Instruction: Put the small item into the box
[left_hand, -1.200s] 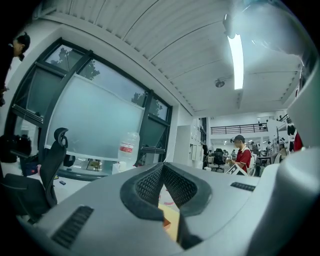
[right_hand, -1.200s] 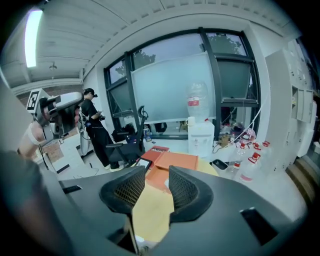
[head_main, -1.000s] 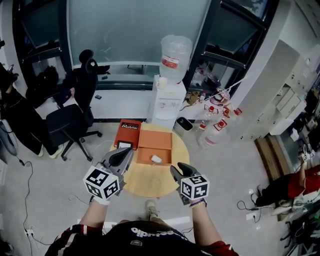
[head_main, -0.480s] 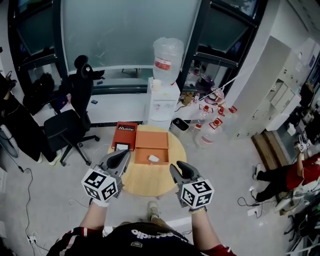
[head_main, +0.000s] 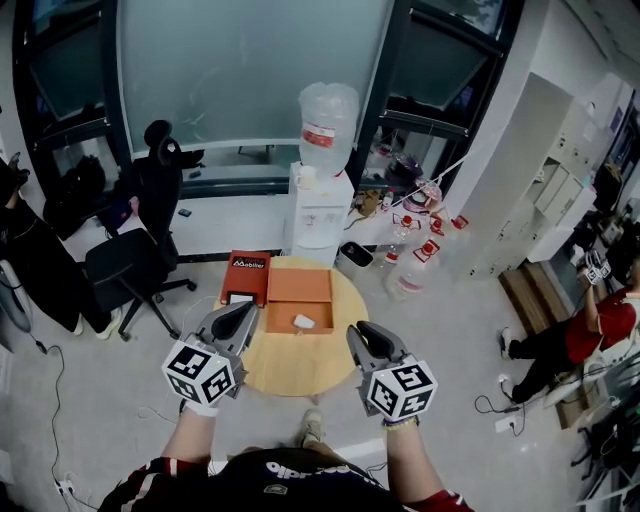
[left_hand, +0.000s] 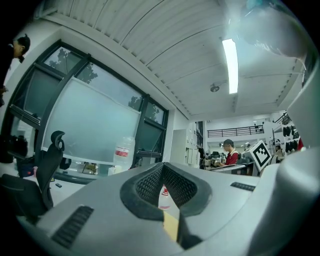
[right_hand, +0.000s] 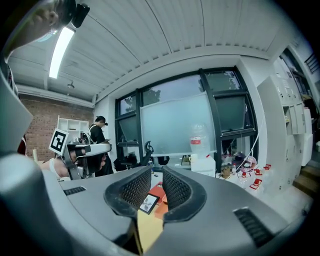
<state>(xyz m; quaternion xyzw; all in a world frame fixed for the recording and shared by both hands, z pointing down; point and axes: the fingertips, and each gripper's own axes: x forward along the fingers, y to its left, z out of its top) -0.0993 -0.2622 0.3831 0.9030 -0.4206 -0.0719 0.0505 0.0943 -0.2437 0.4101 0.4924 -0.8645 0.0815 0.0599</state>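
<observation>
Pulled up and back from the orange box (head_main: 298, 287) since 1 second ago, my right hand-held gripper (head_main: 366, 336) hangs above the near edge of the round wooden table (head_main: 290, 365). Its 2 jaws have just been closing; they stand a narrow slot apart and grasp nothing. The left hand-held gripper (head_main: 240, 312) has hardly shifted. It hovers over the table's left edge with its jaws clenched tip to tip, also empty.

The small white item (head_main: 304, 321) lies inside the open box, near its front right corner, well apart from both hand-held grippers. I judge the placing done, which would explain why both tools are held clear and level rather than aimed down at the box.

Just left of the box, touching it, lies a flat red piece (head_main: 248, 270) with white print, perhaps the lid, and a small dark-framed card (head_main: 240, 297) rests at its near end. If the box is to be shut, that card sits in the way.

Beyond the table stands a white water dispenser (head_main: 318, 215) with a large bottle (head_main: 326, 118) on top. A black office chair (head_main: 135, 255) is at the left, red-capped bottles (head_main: 415, 250) stand on the floor at the right, and a person in red (head_main: 600, 320) sits far right.
</observation>
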